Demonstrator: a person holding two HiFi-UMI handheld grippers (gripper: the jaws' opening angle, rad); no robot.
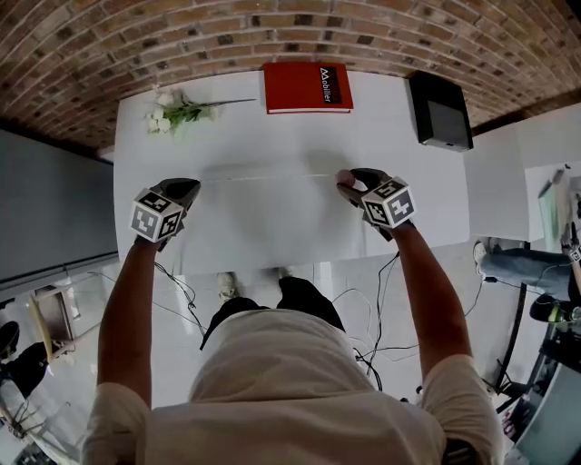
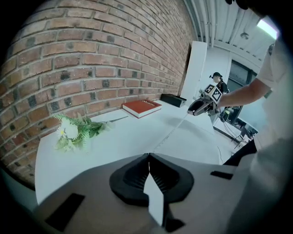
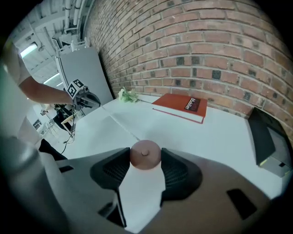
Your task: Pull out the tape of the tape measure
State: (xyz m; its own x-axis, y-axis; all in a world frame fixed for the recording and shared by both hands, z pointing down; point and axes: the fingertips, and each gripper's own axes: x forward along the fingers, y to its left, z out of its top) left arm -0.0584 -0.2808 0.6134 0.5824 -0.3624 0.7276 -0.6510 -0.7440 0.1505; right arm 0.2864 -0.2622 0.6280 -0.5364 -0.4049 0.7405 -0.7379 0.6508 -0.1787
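A small round pink tape measure (image 3: 145, 155) sits between the jaws of my right gripper (image 3: 145, 157), which is shut on it; in the head view the tape measure (image 1: 345, 178) shows at that gripper (image 1: 356, 184). A thin white tape (image 1: 272, 176) runs from it leftward over the white table (image 1: 272, 227) to my left gripper (image 1: 184, 192). In the left gripper view the left gripper (image 2: 149, 161) is shut on the tape's end, and the tape (image 2: 171, 132) stretches away toward the right gripper (image 2: 198, 107). In the right gripper view the tape (image 3: 120, 123) leads off to the left gripper (image 3: 87, 100).
A red book (image 1: 307, 87) lies at the table's far edge against the brick wall (image 1: 272, 27). A sprig of white flowers (image 1: 177, 111) rests at the far left. A black device (image 1: 440, 111) sits at the far right. Cables (image 1: 381, 336) hang by my legs.
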